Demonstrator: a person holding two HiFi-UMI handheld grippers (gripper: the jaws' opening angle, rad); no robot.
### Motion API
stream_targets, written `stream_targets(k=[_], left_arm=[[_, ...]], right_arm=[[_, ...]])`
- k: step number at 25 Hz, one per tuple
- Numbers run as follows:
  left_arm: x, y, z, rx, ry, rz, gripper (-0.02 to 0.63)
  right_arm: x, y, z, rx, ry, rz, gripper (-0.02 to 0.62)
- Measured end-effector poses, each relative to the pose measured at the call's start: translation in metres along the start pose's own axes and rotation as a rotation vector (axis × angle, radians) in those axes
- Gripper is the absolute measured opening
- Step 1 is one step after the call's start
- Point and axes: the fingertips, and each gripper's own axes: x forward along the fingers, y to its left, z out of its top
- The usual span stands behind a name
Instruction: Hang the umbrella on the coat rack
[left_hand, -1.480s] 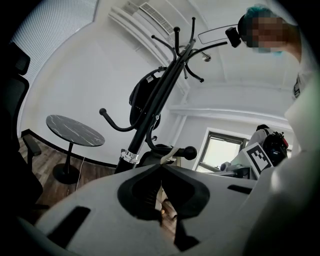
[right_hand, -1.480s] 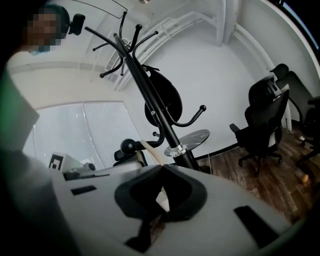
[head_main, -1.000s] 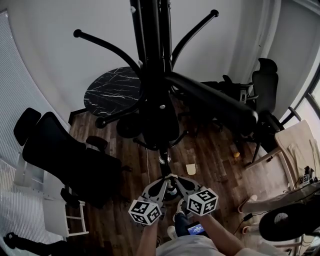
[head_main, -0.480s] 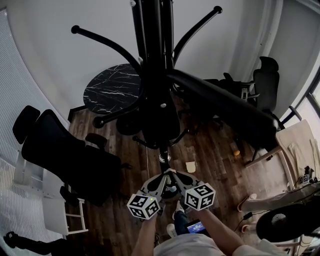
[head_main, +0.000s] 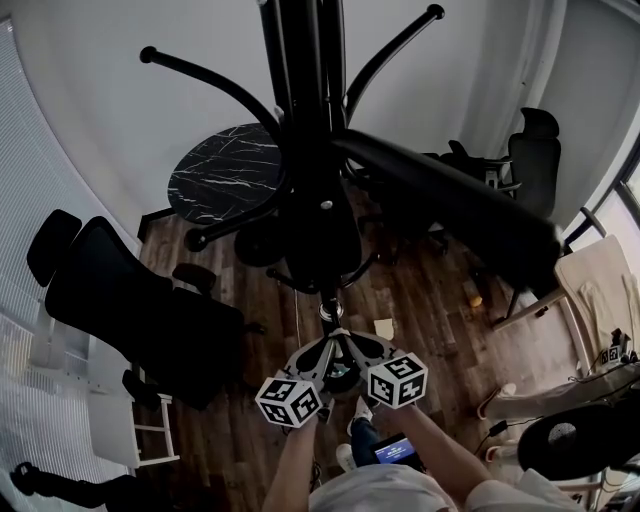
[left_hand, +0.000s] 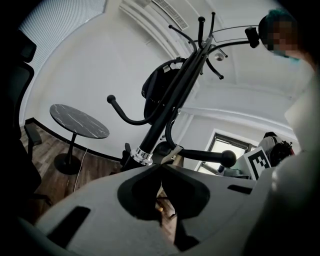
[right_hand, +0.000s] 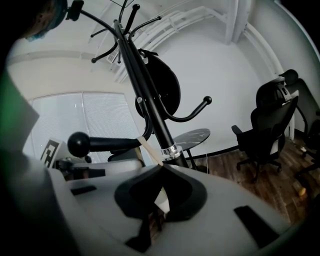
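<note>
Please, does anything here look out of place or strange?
Only small things: a pale object and an orange one lie loose on the wood floor, right of the coat rack. The left claw and right claw are shut on a pale strap.

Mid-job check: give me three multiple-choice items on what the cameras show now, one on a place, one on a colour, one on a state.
1. In the head view, the round table stands: A) left of the coat rack B) right of it C) behind the person.
2. The coat rack is: A) white B) black C) brown.
3. The jaws of the right gripper are: A) wide apart B) round a table leg C) shut on a tan strap.
Key: 1 A, it shows left of the pole; 2 B, pole and hooks are all black; 3 C, the tips meet on the strap.
</note>
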Motion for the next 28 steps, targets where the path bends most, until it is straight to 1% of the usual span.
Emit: stream_targets(k=[5,10,12,16,18,21,23,28], left_arm=[[0.001,-0.001,0.0,0.028,0.013,0.011,0.021],[0.004,-0.005,-0.004,0.07,0.025,0.028,0.021],[0.005,-0.006,-0.005,0.059,0.025,0.016,0.021],[0.004,-0.009,-0.003,0.02,0.012,-0.041,0.021],[0.004,-0.008,0.001,0.04,0.002,-0.025,0.021],[-0.002,-0.001,0.009,0.113,-0.004,0.044,0.023],[-0.007,0.002,0.015,0.147,-0.009,0.074,0.023],[-0.022,-0.001,0.024,0.154,-0.034,0.074,0.023]], right_arm=[[-0.001,0.004,-0.002,-0.021,0.004,0.006,0.012],[0.001,0.01,-0.008,-0.141,0.028,0.004,0.014],[0.001,0.01,-0.009,-0.166,0.034,0.003,0.014],[-0.001,0.011,-0.011,-0.201,0.045,0.01,0.014],[-0.002,0.012,-0.01,-0.204,0.043,0.005,0.014],[-0.006,0.015,-0.009,-0.208,0.035,-0.003,0.015],[-0.011,0.016,-0.008,-0.206,0.028,-0.009,0.014],[-0.027,0.019,-0.006,-0.214,0.009,-0.041,0.014]])
